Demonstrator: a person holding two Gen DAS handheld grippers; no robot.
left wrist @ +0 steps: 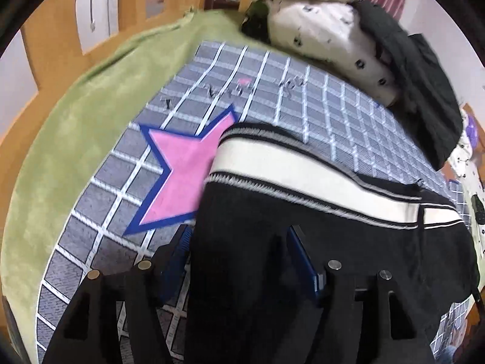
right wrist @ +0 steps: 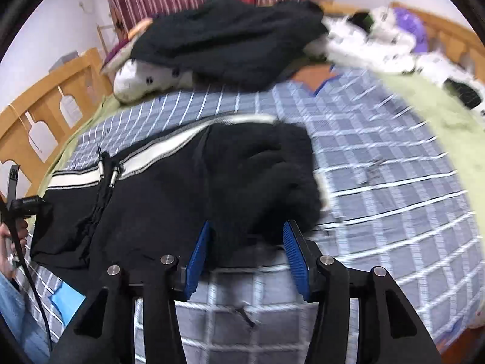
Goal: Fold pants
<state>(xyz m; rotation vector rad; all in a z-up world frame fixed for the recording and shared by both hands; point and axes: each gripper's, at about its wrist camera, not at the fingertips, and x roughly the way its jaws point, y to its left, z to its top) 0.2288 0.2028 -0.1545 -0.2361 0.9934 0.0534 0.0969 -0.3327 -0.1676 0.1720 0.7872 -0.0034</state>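
Observation:
Black pants with a white striped waistband lie folded on a grey checked blanket. My left gripper stands open over the pants' near edge, and black cloth fills the gap between its blue pads without being pinched. In the right wrist view the pants show their waistband and drawstring. My right gripper is open at the bunched end of the pants. The cloth edge lies loose between its blue pads.
A black garment and a white patterned bundle are heaped at the far side of the bed. A green sheet and wooden bed rail border the blanket. A person's hand holds a device at the left.

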